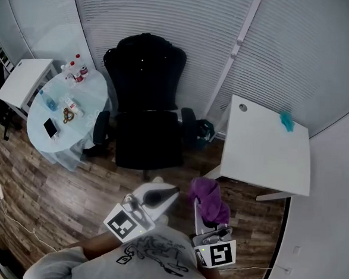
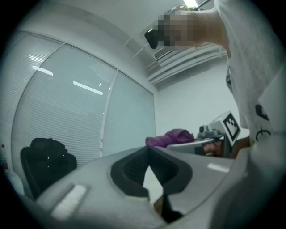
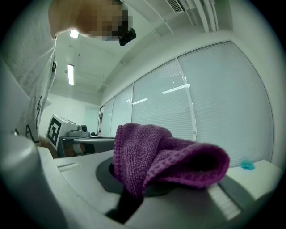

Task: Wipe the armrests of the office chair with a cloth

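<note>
Purple cloth was clamped in the right tongs, their tips hidden under it; left tongs were closed, empty. The chair was turned towards the person.

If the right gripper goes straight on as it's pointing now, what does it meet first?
Probably the window blinds: the right gripper, shut on the purple cloth, tilts up at them, with nothing nearer in line. The white desk sits to its right, the office chair left. Depth is unclear.
</note>
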A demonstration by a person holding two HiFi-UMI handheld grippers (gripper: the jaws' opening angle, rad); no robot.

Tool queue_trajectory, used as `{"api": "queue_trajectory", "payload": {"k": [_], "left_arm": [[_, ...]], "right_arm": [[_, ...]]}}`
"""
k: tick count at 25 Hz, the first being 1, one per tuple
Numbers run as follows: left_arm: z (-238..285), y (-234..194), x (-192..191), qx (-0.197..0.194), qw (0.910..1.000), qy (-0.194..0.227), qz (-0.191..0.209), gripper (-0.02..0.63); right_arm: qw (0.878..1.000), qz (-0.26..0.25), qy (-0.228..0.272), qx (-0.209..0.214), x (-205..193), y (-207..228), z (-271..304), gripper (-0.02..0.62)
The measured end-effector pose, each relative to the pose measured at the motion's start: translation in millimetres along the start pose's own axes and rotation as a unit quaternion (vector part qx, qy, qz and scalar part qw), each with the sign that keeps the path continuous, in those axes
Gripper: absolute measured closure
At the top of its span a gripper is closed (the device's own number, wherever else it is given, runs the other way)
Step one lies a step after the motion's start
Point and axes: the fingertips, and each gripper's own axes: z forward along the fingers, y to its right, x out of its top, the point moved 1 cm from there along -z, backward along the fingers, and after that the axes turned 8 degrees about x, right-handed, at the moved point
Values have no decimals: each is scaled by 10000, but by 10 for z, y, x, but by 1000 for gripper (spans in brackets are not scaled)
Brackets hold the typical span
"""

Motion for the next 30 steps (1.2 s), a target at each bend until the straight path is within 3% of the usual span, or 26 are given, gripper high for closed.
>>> {"api": "queue_trajectory", "payload": {"k": [8, 30], "left_arm": [[392, -507, -133, -62, 9999, -73, -66, 603], [1520, -2534, -198, -133, 9999, -57, -59, 604]], "right_arm": [[9999, 4, -101, -63, -93, 424, 480, 561], [9996, -159, -222, -6, -9, 1667, 2463, 561]]}}
